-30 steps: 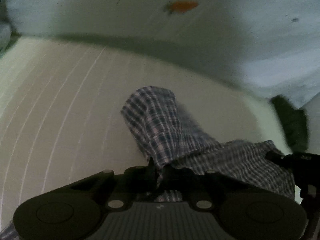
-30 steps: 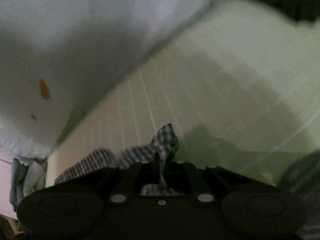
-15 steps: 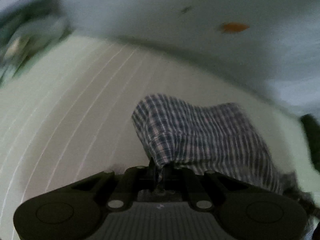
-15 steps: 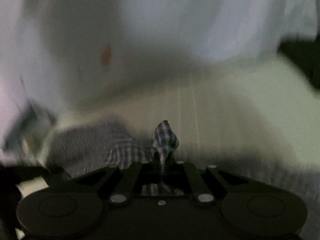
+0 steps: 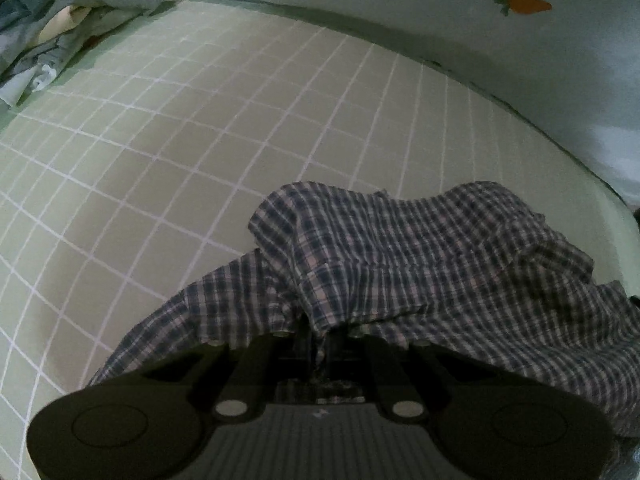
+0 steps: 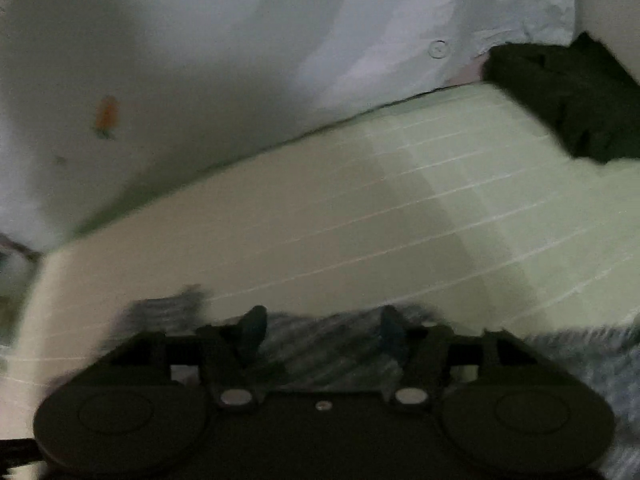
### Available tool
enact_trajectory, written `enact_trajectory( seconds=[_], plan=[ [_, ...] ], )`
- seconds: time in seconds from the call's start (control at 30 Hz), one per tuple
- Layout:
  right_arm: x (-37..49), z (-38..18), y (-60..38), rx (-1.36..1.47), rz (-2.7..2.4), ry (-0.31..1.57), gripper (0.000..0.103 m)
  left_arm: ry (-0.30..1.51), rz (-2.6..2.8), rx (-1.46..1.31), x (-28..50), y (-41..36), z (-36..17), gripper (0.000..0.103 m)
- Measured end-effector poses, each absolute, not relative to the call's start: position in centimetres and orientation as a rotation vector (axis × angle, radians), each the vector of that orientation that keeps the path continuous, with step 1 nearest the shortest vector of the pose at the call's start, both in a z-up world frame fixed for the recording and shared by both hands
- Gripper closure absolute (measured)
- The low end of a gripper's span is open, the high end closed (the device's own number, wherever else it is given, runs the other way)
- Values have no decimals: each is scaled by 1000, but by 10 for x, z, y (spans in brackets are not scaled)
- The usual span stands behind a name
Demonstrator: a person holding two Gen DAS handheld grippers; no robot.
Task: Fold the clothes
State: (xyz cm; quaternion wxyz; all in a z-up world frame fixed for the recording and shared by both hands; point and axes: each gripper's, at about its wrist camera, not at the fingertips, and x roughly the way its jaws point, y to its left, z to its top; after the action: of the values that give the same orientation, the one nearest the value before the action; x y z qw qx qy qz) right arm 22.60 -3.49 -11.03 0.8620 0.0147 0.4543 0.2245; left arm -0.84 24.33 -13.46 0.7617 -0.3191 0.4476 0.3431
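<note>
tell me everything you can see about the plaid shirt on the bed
The plaid shirt is thin woven cloth in a dark blue and white check with a pinkish tint. It lies crumpled and unfolded on the green grid-patterned sheet, bunched into a raised hump with loose folds, one flap trailing down to the left. The left tool is shut on a pinch of its near edge. In the right wrist view it shows only as a blur under the open right tool, which grips nothing.

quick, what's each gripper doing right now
Left gripper: shut on the plaid shirt.
Right gripper: open, holding nothing; the shirt lies blurred under its spread fingers.
</note>
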Motion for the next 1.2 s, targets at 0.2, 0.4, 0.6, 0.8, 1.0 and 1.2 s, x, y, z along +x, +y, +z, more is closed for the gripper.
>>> enact_trajectory(
  seconds=[0.2,0.4,0.6,0.8,1.0,1.2],
  plan=[
    [241,-142,-16,-45,498,1043,24,986,746,-699,-5,244,-137,96],
    [235,-132,-11,-100,561,1001,71,1003,748,-697,-3,246,-140,95],
    [236,-99,-32,-38,562,893,103,993,754,-699,-4,245,-141,95],
    [222,11,-106,24,294,442,103,983,756,-714,-7,245,-141,95],
    [242,-11,-122,29,282,622,68,985,763,-704,-5,244,-140,93],
    [250,-94,-95,201,376,940,40,982,757,-731,-8,248,-141,92]
  ],
)
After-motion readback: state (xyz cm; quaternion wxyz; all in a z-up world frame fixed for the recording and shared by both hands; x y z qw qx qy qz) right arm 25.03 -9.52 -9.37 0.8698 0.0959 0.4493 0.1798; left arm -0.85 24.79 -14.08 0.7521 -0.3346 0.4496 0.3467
